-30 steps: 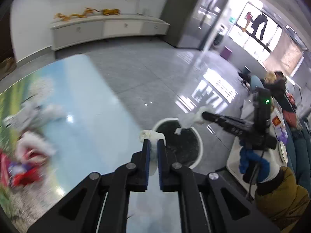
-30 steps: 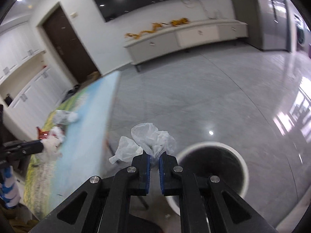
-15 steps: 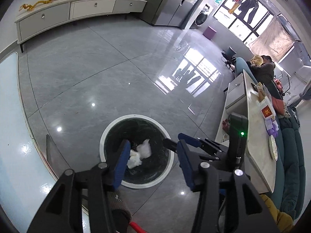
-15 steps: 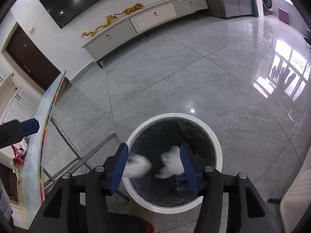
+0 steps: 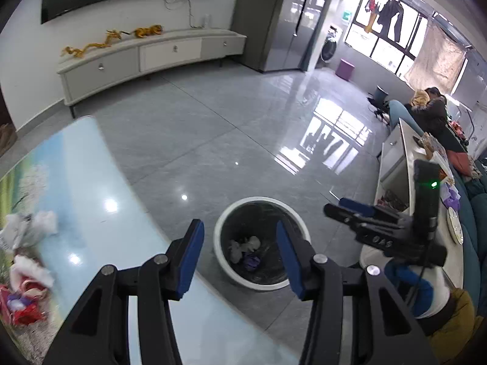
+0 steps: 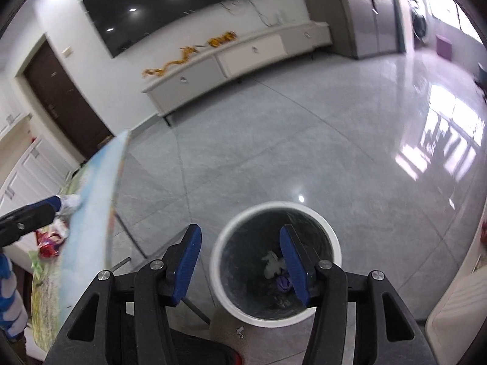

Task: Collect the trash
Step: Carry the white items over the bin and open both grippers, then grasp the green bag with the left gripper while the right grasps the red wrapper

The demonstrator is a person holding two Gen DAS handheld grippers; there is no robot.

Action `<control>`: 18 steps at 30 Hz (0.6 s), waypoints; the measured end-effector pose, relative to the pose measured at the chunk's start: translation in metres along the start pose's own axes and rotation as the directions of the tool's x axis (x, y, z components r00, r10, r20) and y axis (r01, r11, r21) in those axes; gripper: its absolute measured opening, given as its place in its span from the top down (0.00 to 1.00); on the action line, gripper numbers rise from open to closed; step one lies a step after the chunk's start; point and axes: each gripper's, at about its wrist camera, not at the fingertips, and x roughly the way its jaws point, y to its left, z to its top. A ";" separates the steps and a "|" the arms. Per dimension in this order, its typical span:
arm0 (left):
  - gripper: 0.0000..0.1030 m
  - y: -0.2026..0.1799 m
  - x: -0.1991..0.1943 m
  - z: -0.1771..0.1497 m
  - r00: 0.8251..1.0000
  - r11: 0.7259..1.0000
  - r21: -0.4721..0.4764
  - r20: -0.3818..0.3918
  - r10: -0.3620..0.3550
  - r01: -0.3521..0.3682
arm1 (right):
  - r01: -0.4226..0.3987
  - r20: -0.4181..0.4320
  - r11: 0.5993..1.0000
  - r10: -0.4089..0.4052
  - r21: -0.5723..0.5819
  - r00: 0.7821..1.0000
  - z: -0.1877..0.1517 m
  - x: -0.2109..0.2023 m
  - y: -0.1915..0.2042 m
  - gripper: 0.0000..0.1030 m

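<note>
Grey tiled living-room floor [image 5: 213, 127], glossy, with a picture-printed table [image 5: 91, 188] at its left edge.

Left gripper [image 5: 240, 255]: fingers [image 5: 191, 252] spread apart, having just opened within the last second; nothing between them. It hangs over the table edge beside the bin.

Right gripper [image 6: 240, 258]: fingers [image 6: 188, 255] likewise spread, also just opened; nothing between them. It is poised above the bin mouth.

Trash bin [image 5: 225, 261], count one: white-rimmed, dark inside, standing on the floor close to the table. Contents as seen from above: two or so white crumpled wads [image 6: 274, 264] and one purple scrap [image 6: 284, 283] at the bottom; an exact count is hard to make out.

Trash left on the table, count uncertain owing to blur: a white crumpled cluster [image 5: 27, 228] near the left rim, and below it a red-and-white pile [image 5: 24, 292] of wrappers with a bit of purple. At least two groups, several pieces in all.

Progress, as judged: some pieces are deposited and both hands are free, so the task is partly done. Remaining work is the two clusters on the table, which look like more than one trip.

Background, not part of the task: one long low cabinet [image 5: 146, 57], one wall screen [image 6: 170, 6].
</note>
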 end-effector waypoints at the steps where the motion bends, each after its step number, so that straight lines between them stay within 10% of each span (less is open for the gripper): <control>1: 0.54 0.010 -0.011 -0.005 1.000 1.000 -0.005 0.015 0.013 -0.012 | -0.008 0.011 1.000 0.008 -0.025 1.000 0.002 -0.006 0.012 0.50; 9: 0.53 0.094 -0.095 -0.058 0.988 0.989 -0.124 0.120 0.099 -0.084 | -0.094 0.002 0.963 0.098 -0.253 0.995 0.010 -0.022 0.134 0.50; 18: 0.49 0.221 -0.178 -0.153 0.916 0.893 -0.329 0.154 0.371 -0.306 | -0.250 -0.166 0.823 0.191 -0.510 0.967 -0.020 0.023 0.293 0.50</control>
